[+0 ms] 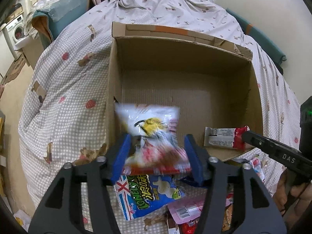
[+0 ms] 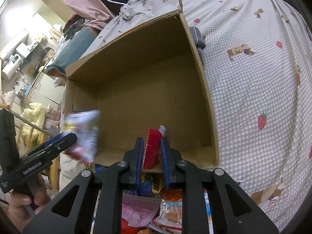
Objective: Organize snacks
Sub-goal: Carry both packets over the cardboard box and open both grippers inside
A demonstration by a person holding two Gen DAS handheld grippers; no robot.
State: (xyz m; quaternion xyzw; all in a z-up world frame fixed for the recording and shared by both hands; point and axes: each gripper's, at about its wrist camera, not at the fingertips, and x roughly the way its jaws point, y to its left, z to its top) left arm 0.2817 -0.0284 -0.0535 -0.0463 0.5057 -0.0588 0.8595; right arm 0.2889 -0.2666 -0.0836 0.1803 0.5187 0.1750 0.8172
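Over the cardboard box (image 1: 195,89), a blurred white snack bag (image 1: 152,134) is seen between the left gripper's (image 1: 158,146) parted pads; only the right wrist view shows the red packet (image 2: 153,148) pinched by the right gripper (image 2: 153,146).

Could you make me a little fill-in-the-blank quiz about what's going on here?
1. The cardboard box sits on a ____.
2. The right gripper pinches the ____ end of a wrapped bar.
3. The blurred white bag lies between the fingers of the ____ gripper.

Missing words: bed; red; left
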